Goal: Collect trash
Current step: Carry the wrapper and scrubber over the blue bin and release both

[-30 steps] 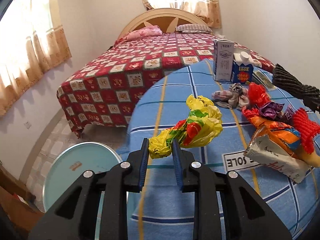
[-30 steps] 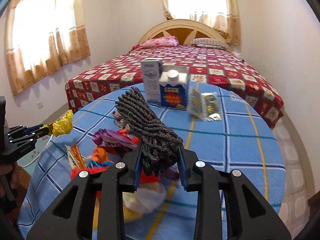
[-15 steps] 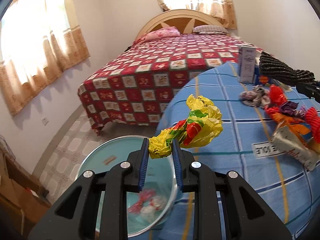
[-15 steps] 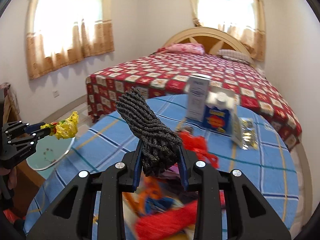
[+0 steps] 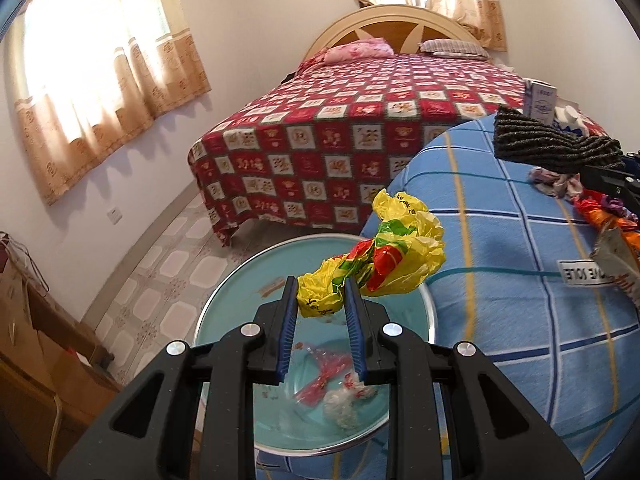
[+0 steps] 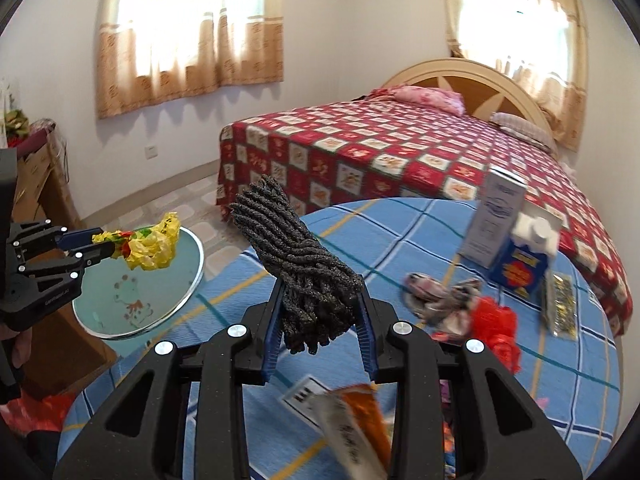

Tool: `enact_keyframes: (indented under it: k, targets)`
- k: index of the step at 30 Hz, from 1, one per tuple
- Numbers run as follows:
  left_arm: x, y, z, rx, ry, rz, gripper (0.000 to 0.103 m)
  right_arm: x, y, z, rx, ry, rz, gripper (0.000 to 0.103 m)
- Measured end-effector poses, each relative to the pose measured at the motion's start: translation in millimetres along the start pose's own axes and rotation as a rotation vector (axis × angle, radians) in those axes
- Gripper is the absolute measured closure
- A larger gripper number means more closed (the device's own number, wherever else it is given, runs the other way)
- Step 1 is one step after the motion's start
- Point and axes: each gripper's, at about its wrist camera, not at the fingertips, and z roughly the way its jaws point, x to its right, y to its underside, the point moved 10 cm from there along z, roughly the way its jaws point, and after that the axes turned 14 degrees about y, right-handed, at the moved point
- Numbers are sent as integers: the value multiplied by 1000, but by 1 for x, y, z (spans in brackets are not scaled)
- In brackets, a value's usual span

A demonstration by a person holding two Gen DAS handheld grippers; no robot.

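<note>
Blue checked cloth (image 5: 500,280) covered the round table and filled the lower right of my left view and the bottom of my right view. Closest in, at bottom centre of the left view, my left gripper (image 5: 321,294) had its jaws pinched on one end of a crumpled yellow bag (image 5: 384,256), whose bulk stuck out up and to the right. Under it, low in the frame, a teal bin (image 5: 224,308) stood just beside the table's edge, with red and white scraps (image 5: 336,384) in its bottom. In the right view the same bag (image 6: 148,246) hung above the bin (image 6: 188,280) at mid left.

At bottom centre of the right view my right gripper (image 6: 320,300) was clamped on a dark grey knitted bundle (image 6: 296,256) that rose toward the upper left. Below the jaws a blurred orange packet (image 6: 356,424) lay at the lower edge. To the right on the cloth sat a grey rag (image 6: 436,292) and a red tuft (image 6: 492,320), with a glittery packet (image 6: 560,300) beyond them. Further up at right stood a white carton (image 6: 494,220) and, touching it, a blue carton (image 6: 524,260).

Behind the table a bed (image 6: 400,152) with a red checked cover ran to a headboard (image 6: 468,80) at upper right. Curtained windows (image 6: 188,28) glowed along the top of the frame.
</note>
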Motion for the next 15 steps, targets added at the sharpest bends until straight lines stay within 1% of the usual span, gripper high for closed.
enact_keyframes:
  k: [8,15]
  targets:
    - [-30,16,-4,-20,-37,-33,79,-38,-9,21,-14,-36,-62,70]
    - [-46,25,-8,-21,-58,-53,79,-72,-13,32,-14,-64,-119,70]
